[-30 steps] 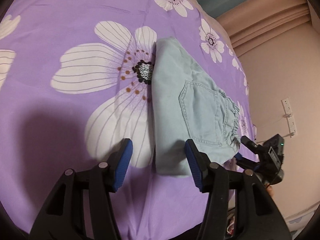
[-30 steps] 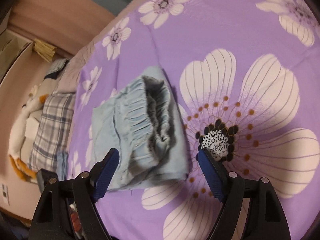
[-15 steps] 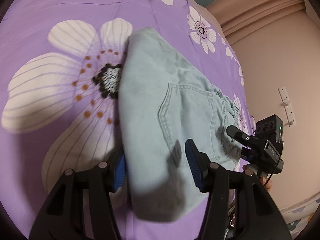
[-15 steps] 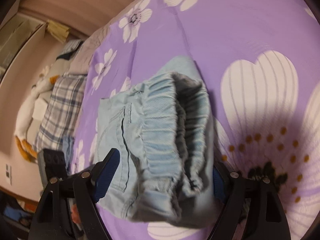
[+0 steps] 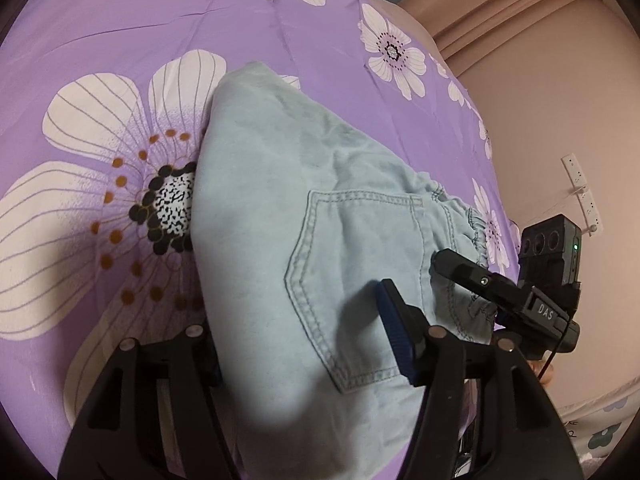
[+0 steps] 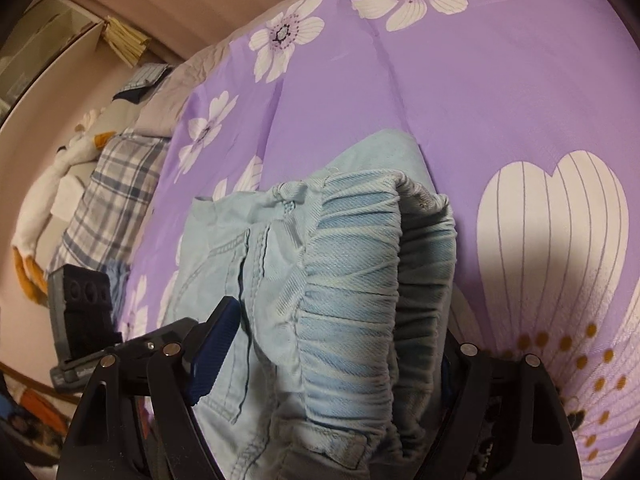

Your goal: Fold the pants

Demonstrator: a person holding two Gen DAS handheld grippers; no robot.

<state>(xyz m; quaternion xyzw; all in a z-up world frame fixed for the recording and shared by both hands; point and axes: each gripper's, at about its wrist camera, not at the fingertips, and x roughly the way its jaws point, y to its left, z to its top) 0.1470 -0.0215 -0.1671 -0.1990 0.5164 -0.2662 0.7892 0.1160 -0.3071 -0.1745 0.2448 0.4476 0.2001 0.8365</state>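
With my left gripper [image 5: 304, 344] and right gripper [image 6: 332, 356] both spread around the folded pants [image 5: 304, 216] at lower centre, jaws unclenched and the left's just widening, I next need to close and lift the bundle.

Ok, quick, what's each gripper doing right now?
Left gripper: open, jaws have just been opening, pants between them, not clamped.
Right gripper: open wide around the waistband, no clear squeeze.

It was a home bedroom: a bed [image 6: 500, 80] with a purple flowered sheet, a plaid pillow [image 6: 108, 196] and a stuffed toy [image 6: 60, 184] beyond the left claw finger.
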